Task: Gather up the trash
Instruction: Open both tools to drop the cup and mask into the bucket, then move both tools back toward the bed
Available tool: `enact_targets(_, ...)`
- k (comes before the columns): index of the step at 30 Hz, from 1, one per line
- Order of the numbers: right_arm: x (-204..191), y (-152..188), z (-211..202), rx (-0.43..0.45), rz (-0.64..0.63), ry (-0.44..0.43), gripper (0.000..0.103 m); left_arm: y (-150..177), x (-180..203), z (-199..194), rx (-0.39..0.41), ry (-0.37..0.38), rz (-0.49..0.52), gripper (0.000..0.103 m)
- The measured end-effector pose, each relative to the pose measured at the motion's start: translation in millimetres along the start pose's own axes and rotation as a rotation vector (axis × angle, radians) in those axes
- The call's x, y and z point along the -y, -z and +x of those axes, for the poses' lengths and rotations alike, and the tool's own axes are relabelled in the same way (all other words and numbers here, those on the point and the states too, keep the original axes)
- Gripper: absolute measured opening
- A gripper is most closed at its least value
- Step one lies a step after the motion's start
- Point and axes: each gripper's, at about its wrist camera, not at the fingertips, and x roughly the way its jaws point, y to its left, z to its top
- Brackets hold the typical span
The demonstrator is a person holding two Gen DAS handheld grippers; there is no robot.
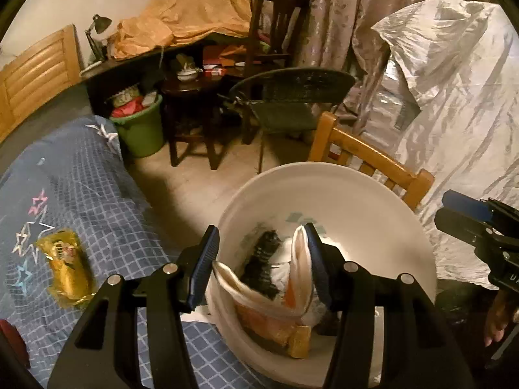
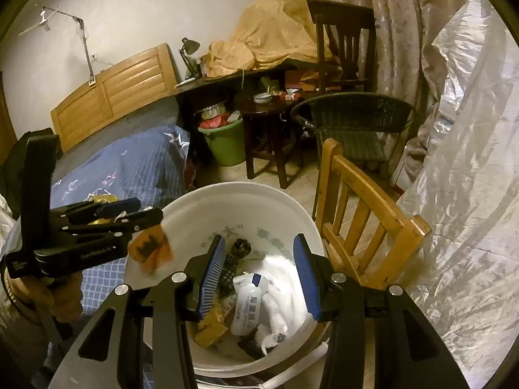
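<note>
Both grippers, left (image 1: 261,261) and right (image 2: 259,275), hang spread over the basin (image 1: 373,201), an orange wrapper (image 2: 150,251) dropping from the left

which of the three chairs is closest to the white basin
The light wooden chair, right beside the white basin; the wicker chair and dark wooden chair stand farther back.

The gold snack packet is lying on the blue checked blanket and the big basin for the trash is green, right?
Not quite. The gold snack packet does lie on the blue checked blanket, but the big basin holding the trash is white. The left wrist view shows it. The green thing is a smaller bucket farther back by the dark table.
</note>
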Motion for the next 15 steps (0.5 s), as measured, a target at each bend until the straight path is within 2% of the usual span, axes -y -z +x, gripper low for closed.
enact_targets(5,-1.2,0.6,-7.1,0.020,0.000,0.000,0.046,-0.3,-2.5,-4.0,0.020,-0.003,-0.015,0.053)
enact_targets(7,-0.3,1.2,-7.8,0.025,0.009,-0.002,0.047,-1.6,-5.6,-3.1,0.015,0.014,-0.034,0.057)
enact_targets(12,1.0,3.6,-10.5,0.029,0.023,-0.006,0.049,-5.9,1.2,-1.9,0.022,0.012,-0.006,0.075)
enact_targets(15,0.9,3.7,-10.6,0.031,0.025,-0.004,0.049,-5.8,1.4,-4.0,0.029,0.022,-0.012,0.080)
